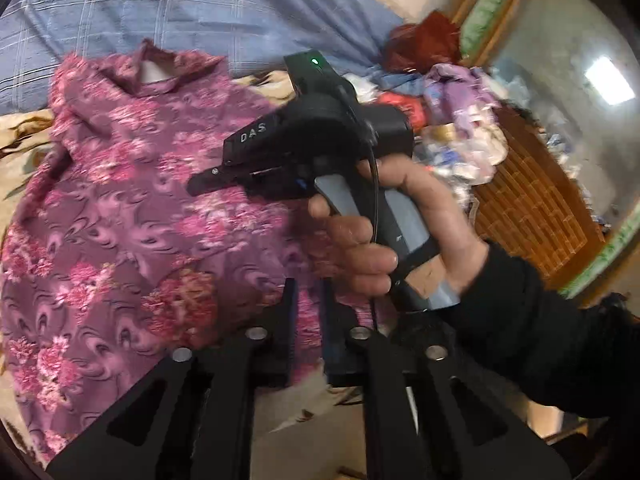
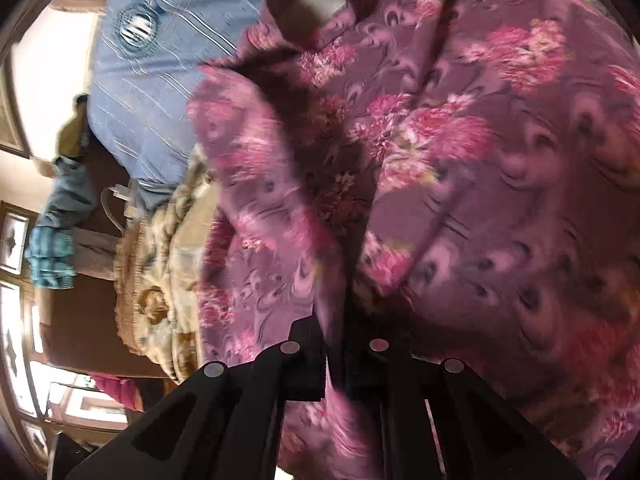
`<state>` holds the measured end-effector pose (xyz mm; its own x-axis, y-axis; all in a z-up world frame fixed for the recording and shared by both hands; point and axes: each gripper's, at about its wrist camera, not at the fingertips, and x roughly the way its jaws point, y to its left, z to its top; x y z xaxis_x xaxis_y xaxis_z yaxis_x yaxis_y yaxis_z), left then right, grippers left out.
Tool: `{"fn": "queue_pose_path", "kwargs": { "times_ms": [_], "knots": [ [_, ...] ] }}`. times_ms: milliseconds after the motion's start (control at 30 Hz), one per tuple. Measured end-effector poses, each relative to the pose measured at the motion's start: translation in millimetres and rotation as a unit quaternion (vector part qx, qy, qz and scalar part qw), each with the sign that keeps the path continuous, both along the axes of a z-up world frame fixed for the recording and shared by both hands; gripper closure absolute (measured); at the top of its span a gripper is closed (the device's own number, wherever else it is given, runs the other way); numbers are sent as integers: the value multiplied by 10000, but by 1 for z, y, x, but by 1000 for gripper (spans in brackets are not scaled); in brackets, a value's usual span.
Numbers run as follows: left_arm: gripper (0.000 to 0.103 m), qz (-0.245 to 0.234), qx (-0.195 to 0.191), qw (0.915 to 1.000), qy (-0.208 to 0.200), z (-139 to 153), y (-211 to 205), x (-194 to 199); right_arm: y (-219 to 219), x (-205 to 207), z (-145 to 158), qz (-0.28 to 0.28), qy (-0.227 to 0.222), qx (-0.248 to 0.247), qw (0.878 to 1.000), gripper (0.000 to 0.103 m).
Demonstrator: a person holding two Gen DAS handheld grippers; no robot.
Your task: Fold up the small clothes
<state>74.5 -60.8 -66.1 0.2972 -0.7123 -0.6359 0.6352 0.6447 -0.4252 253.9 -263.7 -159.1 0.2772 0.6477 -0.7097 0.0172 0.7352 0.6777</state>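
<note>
A purple garment [image 1: 140, 200] with pink flowers lies spread on the bed, collar toward the far side. In the left wrist view my left gripper [image 1: 309, 312] hangs over the garment's near right edge. Its fingers stand a little apart, and the cloth seen in the gap lies flat below them. A hand [image 1: 360, 248] holds my right gripper [image 1: 196, 184] low over the middle of the garment, pointing left. In the right wrist view my right gripper [image 2: 332, 344] has a raised fold of the garment [image 2: 480, 200] pinched between its nearly closed fingers.
A blue checked quilt [image 1: 160, 8] [image 2: 160, 60] lies beyond the collar. A beige patterned blanket [image 1: 16, 132] [image 2: 168, 260] covers the bed underneath. A pile of mixed clothes [image 1: 460, 120] sits to the right, beside a woven brown mat [image 1: 532, 208].
</note>
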Motion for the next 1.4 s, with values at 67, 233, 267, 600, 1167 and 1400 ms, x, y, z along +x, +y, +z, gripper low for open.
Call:
{"fn": "queue_pose_path", "kwargs": {
  "times_ms": [67, 233, 267, 600, 1167, 1400],
  "knots": [
    [53, 173, -323, 9993, -15, 9, 15, 6, -6, -14, 12, 27, -298, 4, 9996, 63],
    [48, 1346, -1210, 9825, 442, 9, 74, 42, -7, -46, 27, 307, -639, 101, 9974, 51],
    [48, 1598, -1173, 9792, 426, 6, 83, 47, -5, -51, 26, 369, -691, 72, 9969, 51],
    [48, 2572, -543, 9597, 992, -7, 97, 100, -28, -78, 82, 332, -1155, -369, 9921, 98],
    [100, 3490, -95, 9132, 2101, -92, 85, 244, -50, -71, 24, 107, -187, -1332, 9909, 97],
    [101, 3148, 257, 9388, 1378, -47, 102, 205, -59, -72, 30, 78, -269, -1066, 9939, 97]
  ]
}}
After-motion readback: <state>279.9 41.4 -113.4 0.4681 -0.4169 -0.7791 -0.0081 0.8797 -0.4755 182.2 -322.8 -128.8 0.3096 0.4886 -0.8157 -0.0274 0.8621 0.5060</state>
